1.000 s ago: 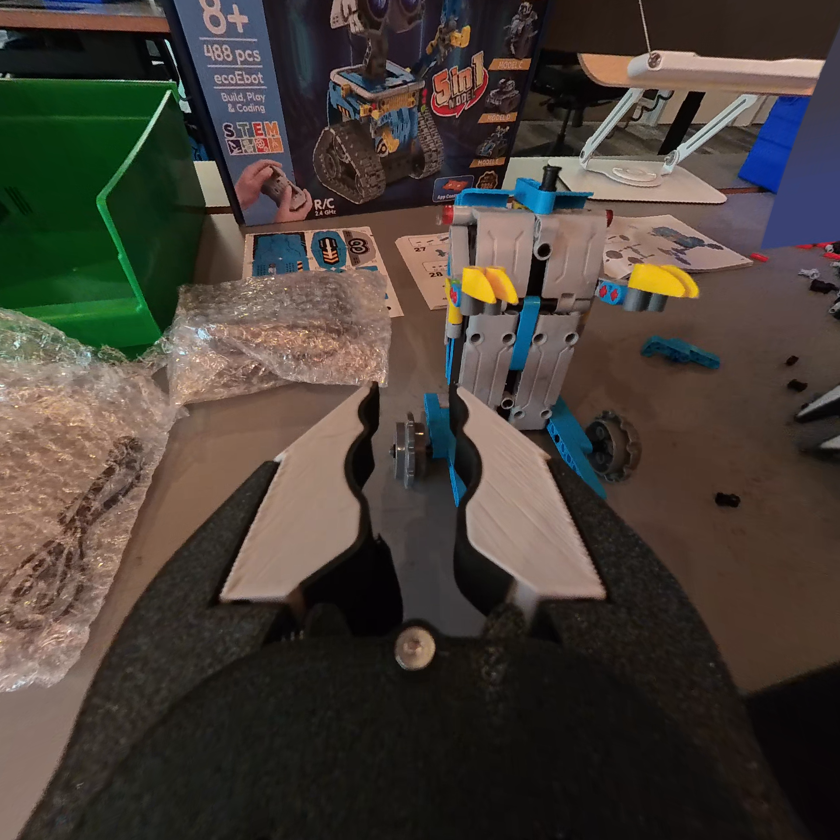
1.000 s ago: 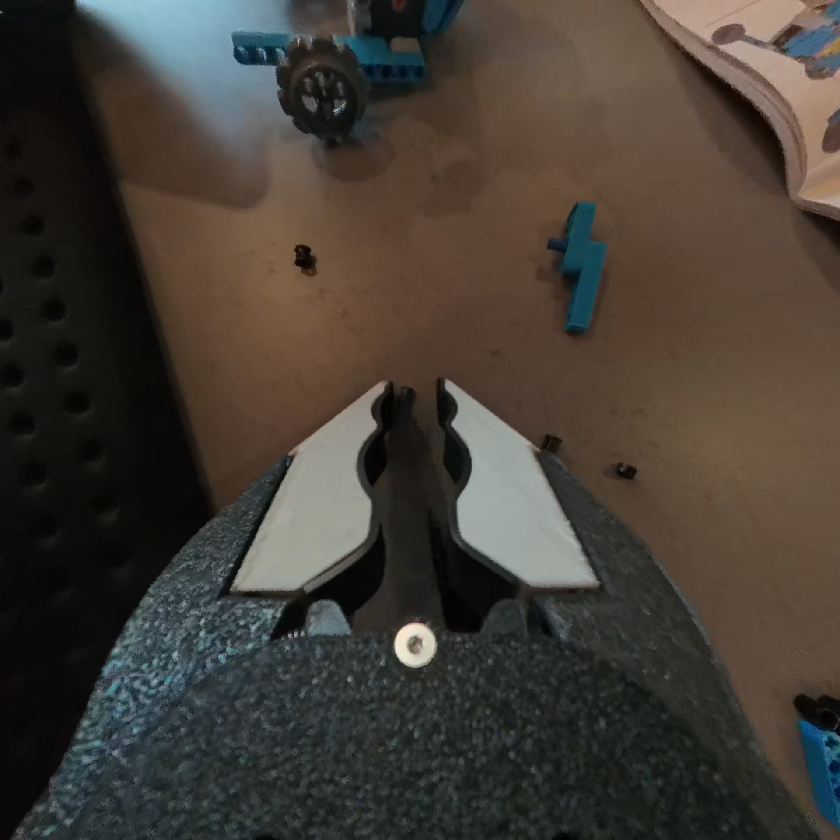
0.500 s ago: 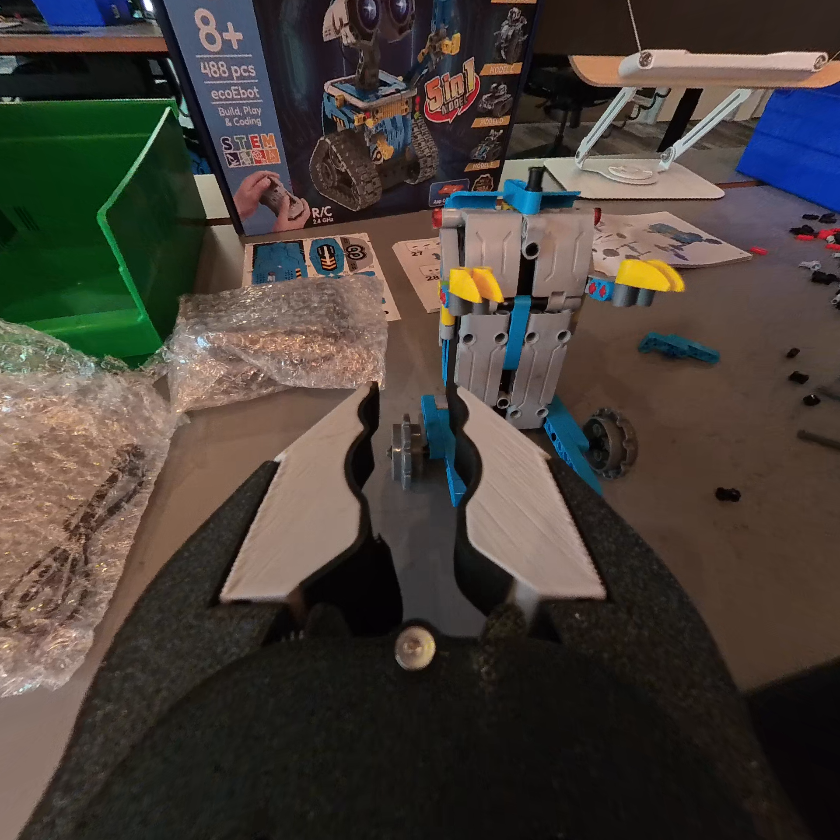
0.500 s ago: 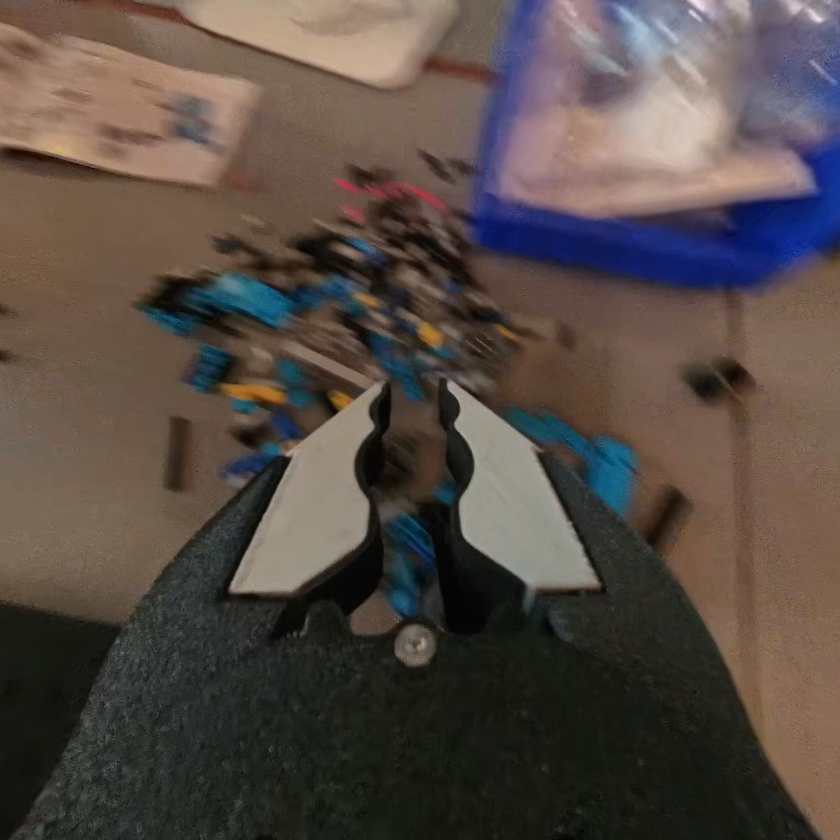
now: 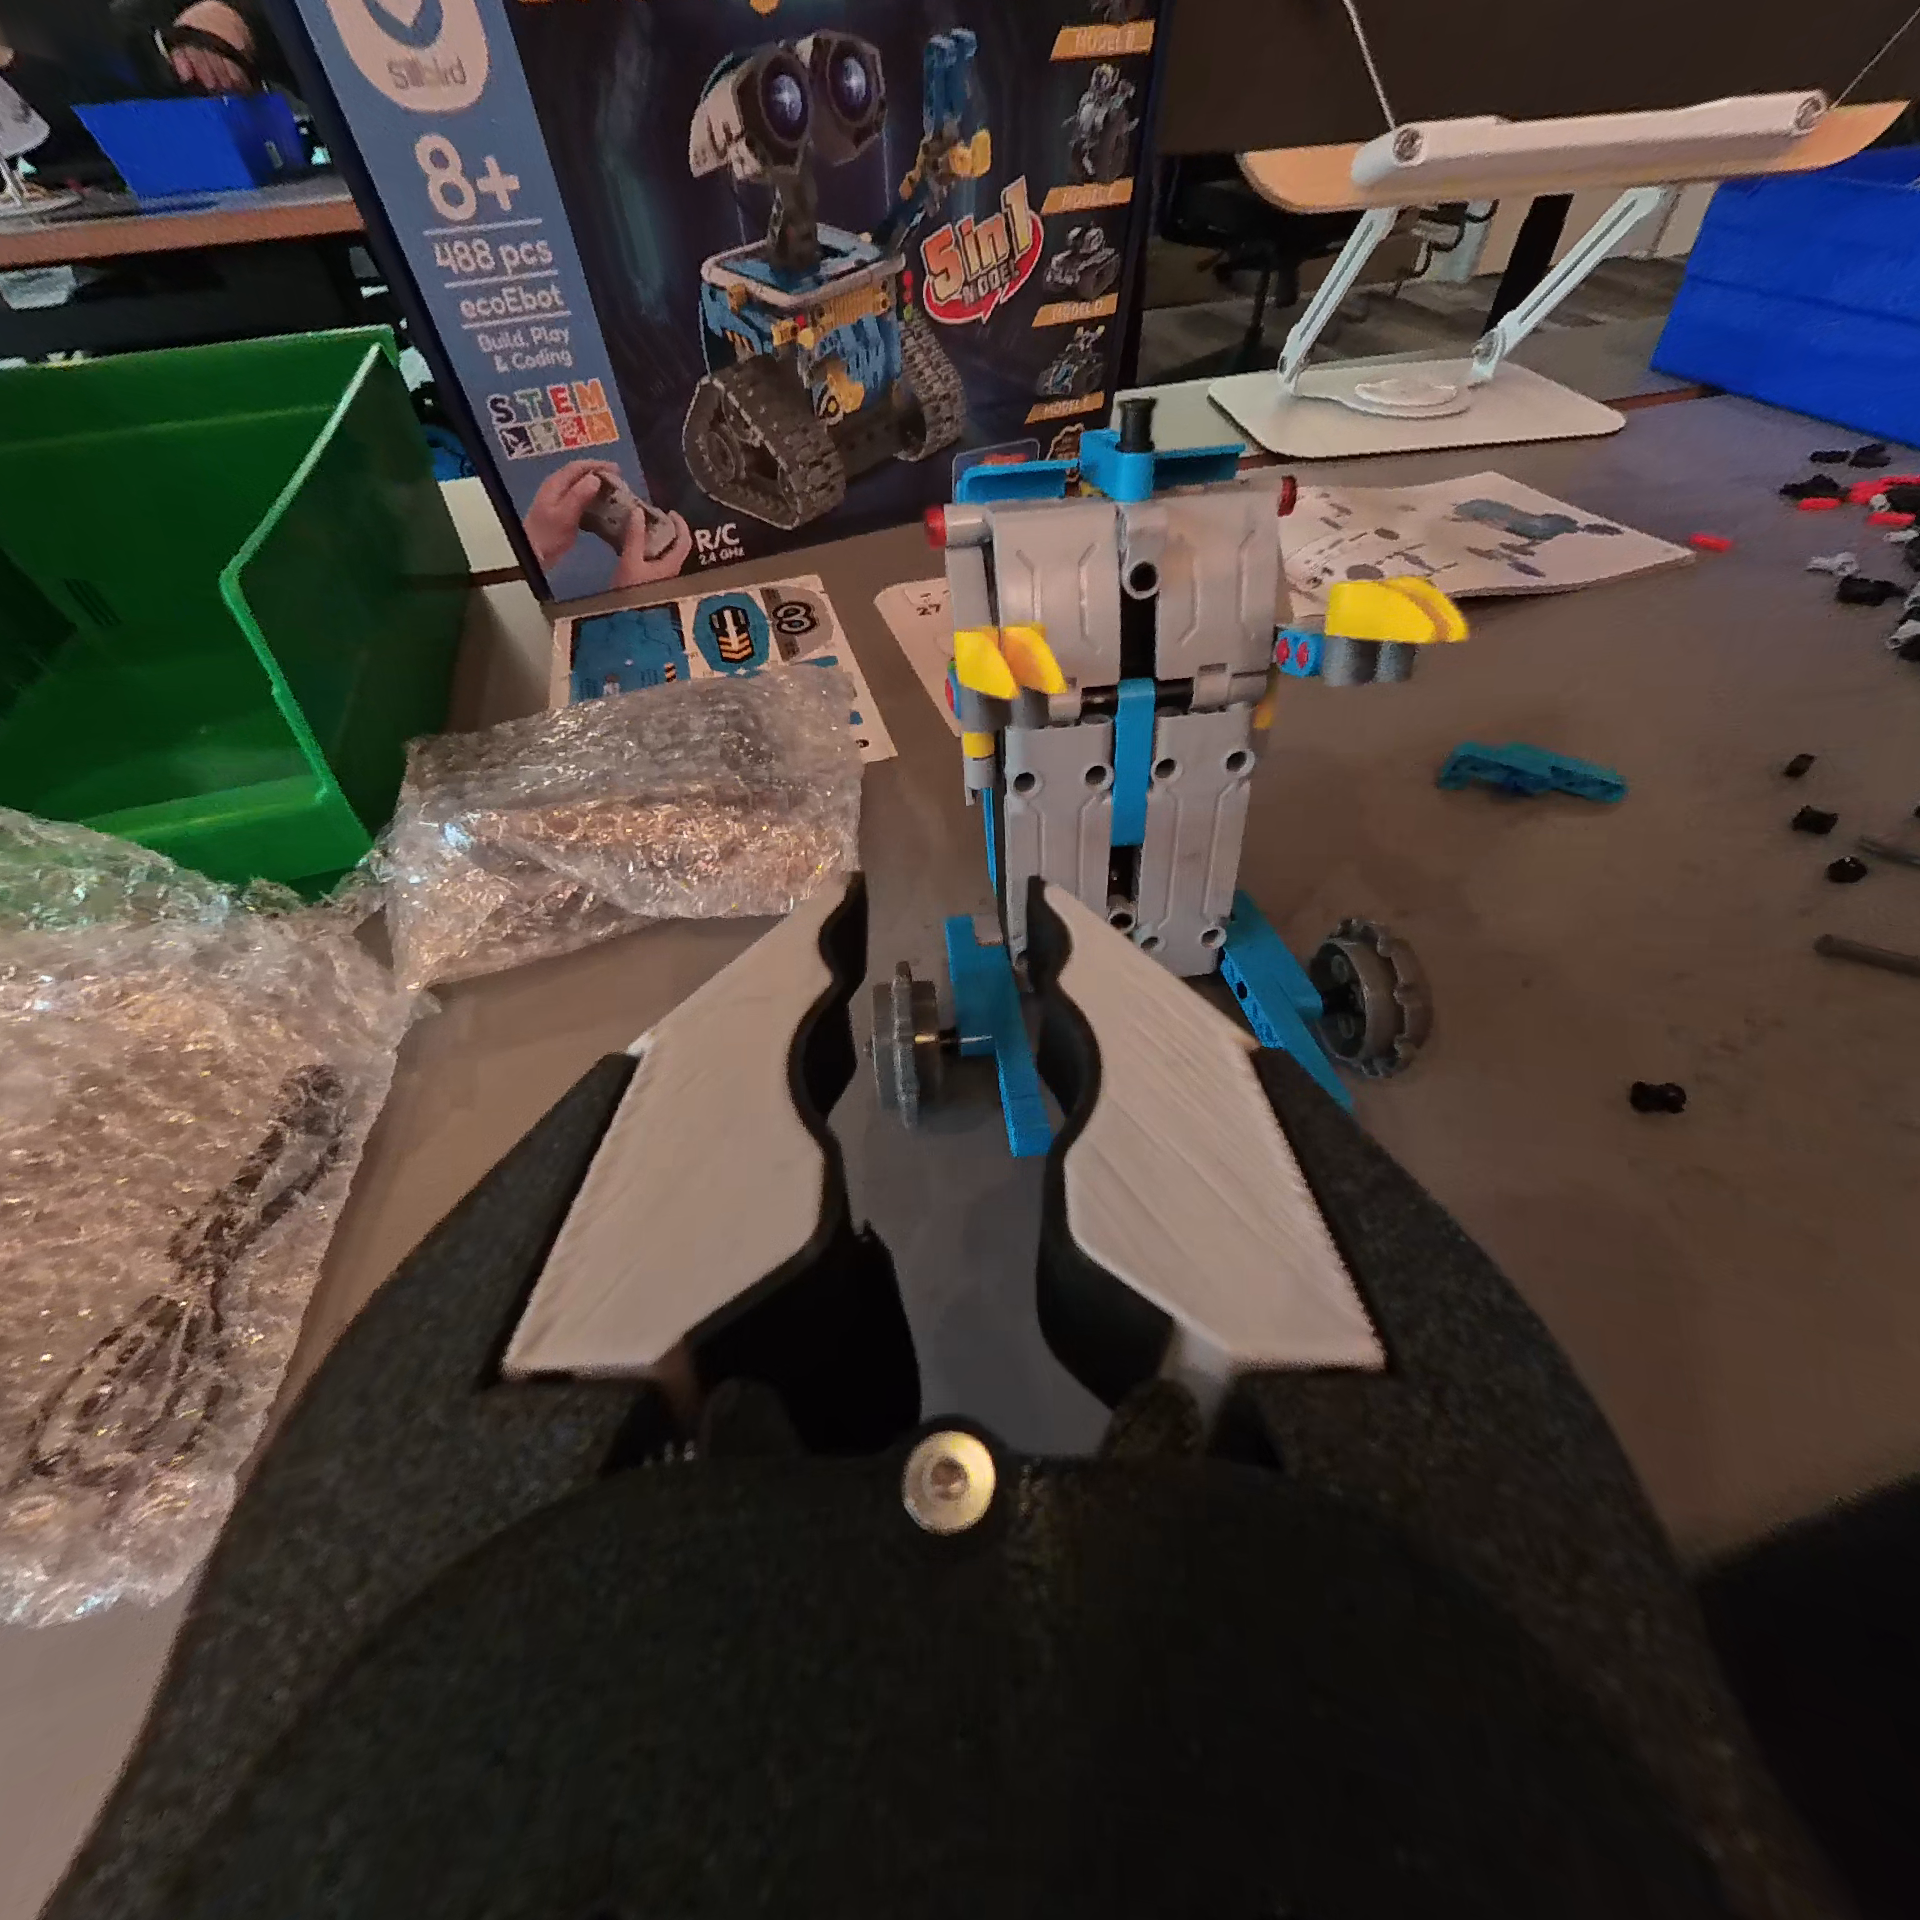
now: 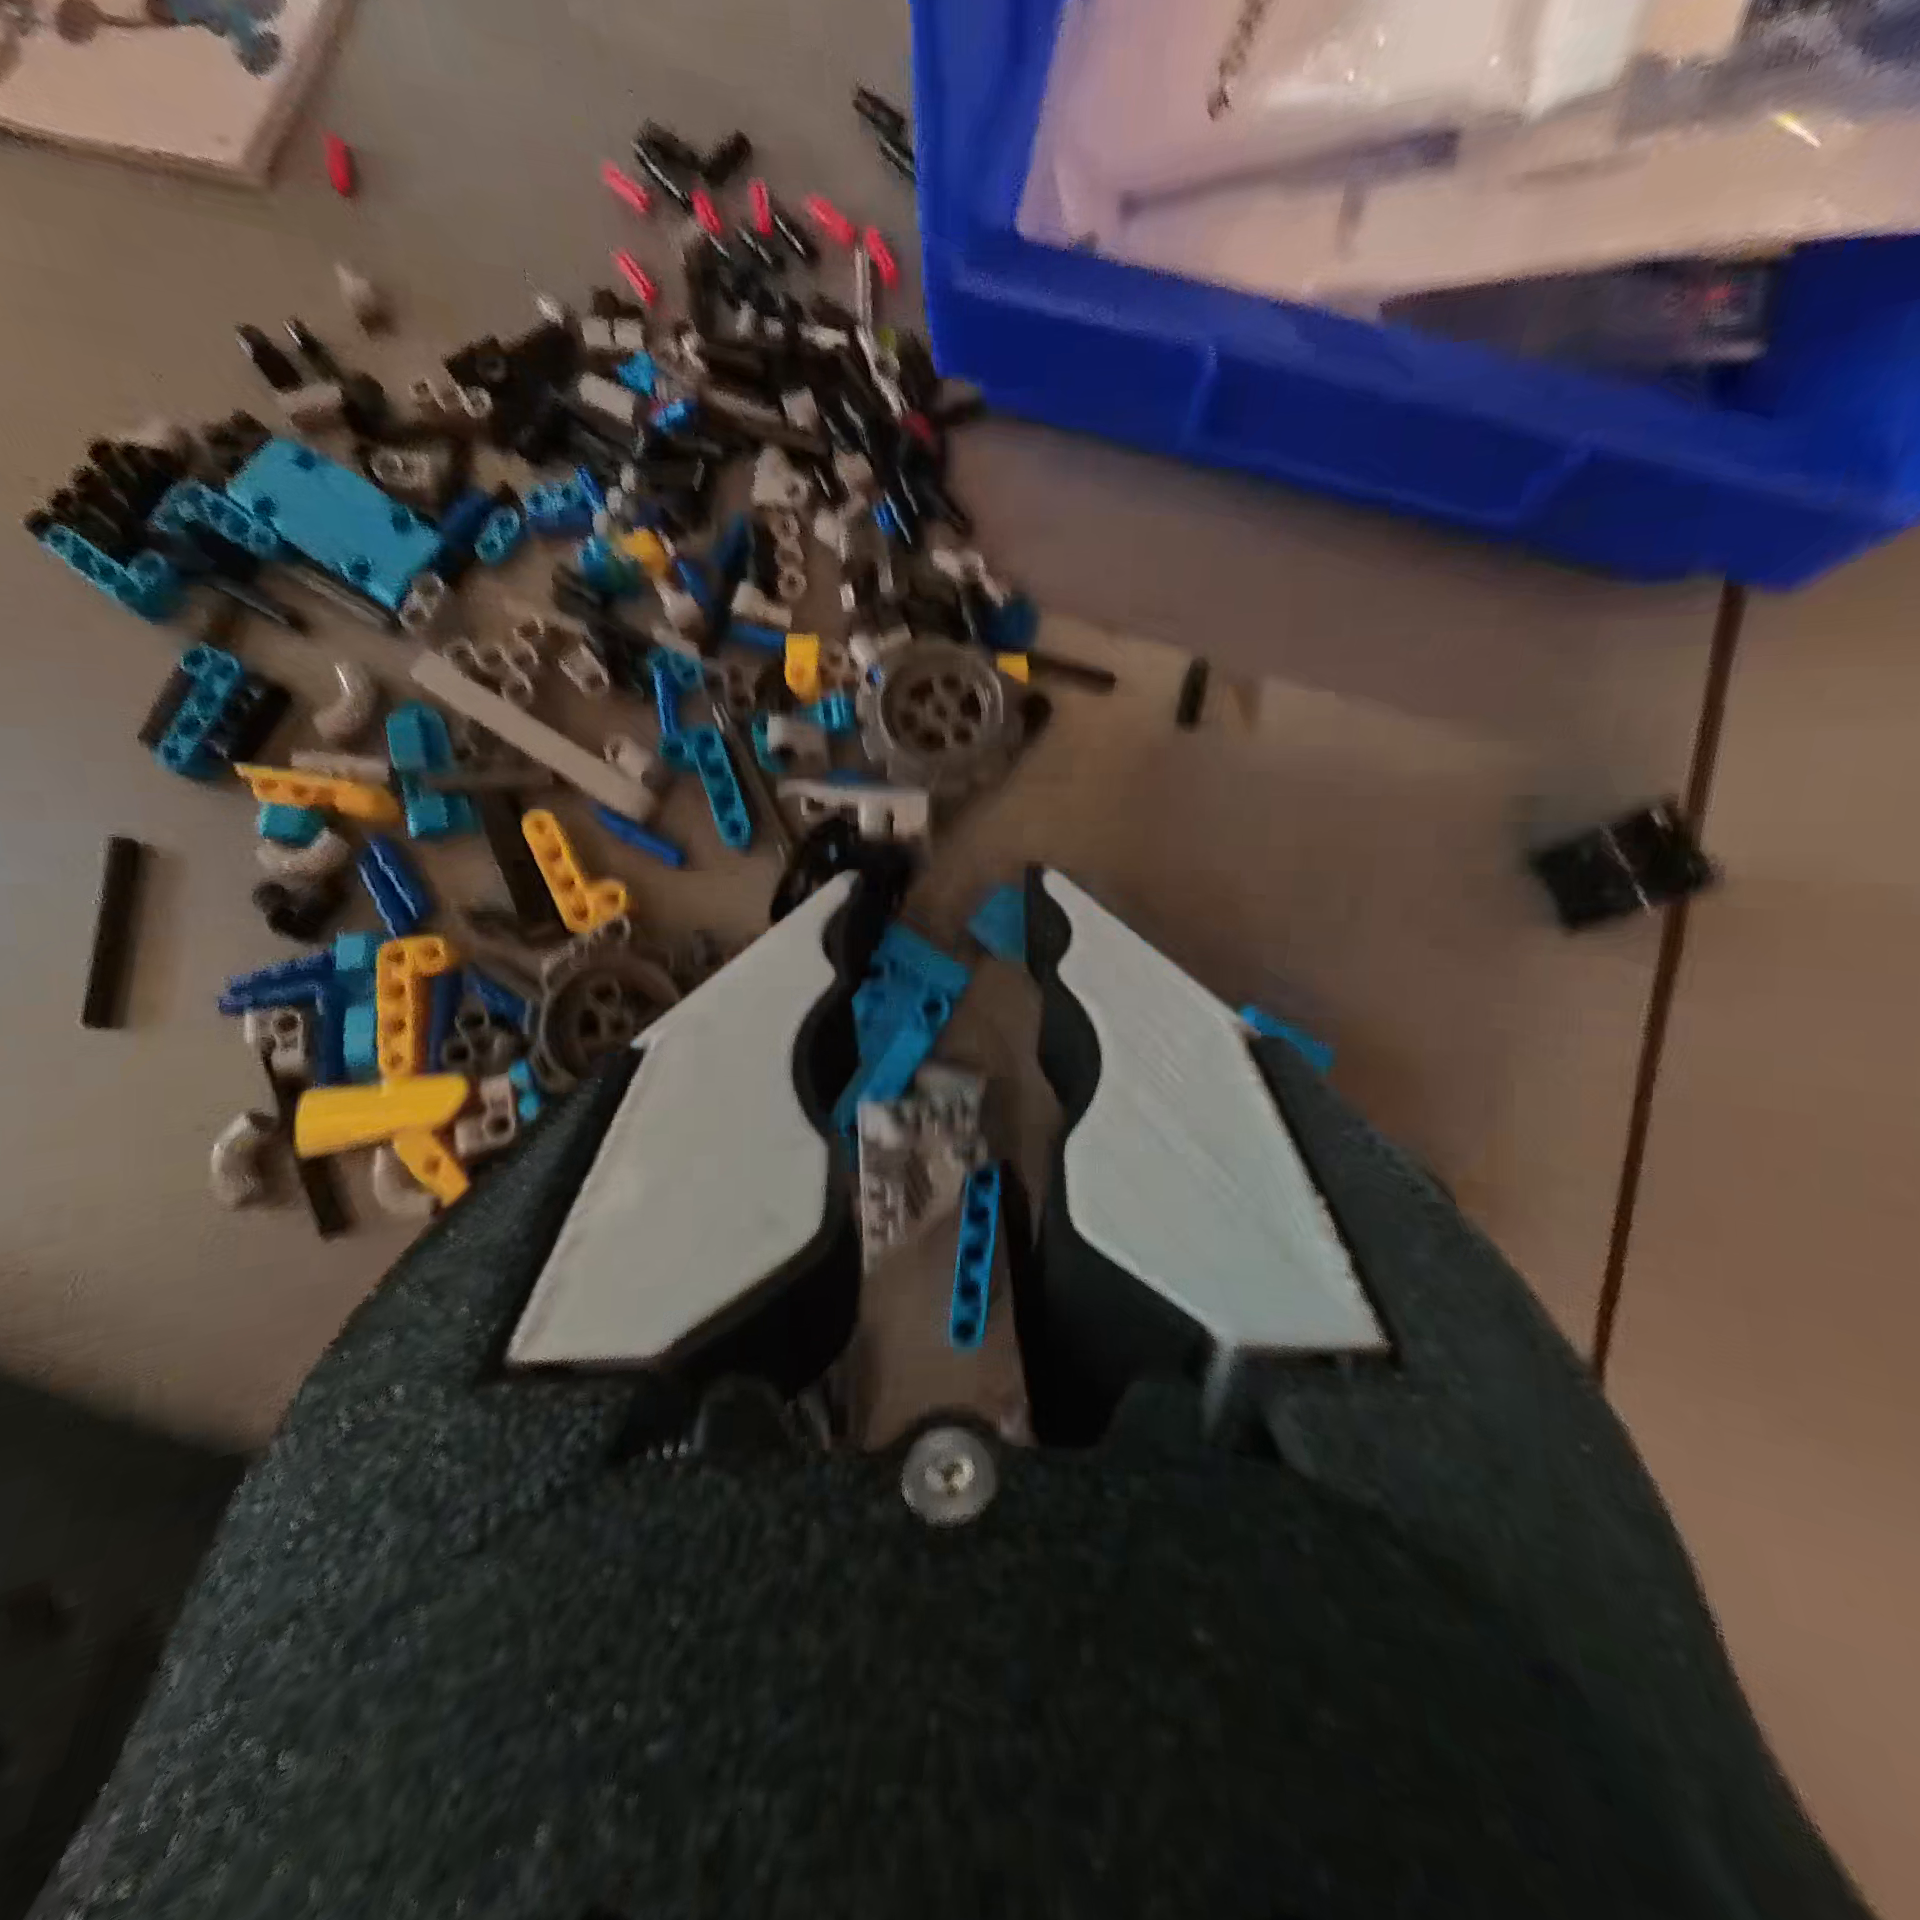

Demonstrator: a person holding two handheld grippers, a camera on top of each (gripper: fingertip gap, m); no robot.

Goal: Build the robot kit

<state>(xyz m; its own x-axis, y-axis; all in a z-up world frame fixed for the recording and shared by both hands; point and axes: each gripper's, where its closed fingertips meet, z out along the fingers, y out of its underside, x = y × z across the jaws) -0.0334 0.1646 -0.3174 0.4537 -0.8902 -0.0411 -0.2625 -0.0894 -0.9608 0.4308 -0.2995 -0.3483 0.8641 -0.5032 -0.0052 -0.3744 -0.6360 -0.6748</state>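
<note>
Left gripper (image 5: 943, 902), jaws parted, frames a brick robot's (image 5: 1127, 727) wheel; right gripper (image 6: 940, 894), parted, hovers over loose bricks (image 6: 582, 665) beside a blue bin (image 6: 1351, 416) holding plastic bags (image 6: 1455, 135).

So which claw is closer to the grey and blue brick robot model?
Left. The left claw sits at the grey and blue brick robot model's base; the right claw hovers over loose brick pieces.
</note>
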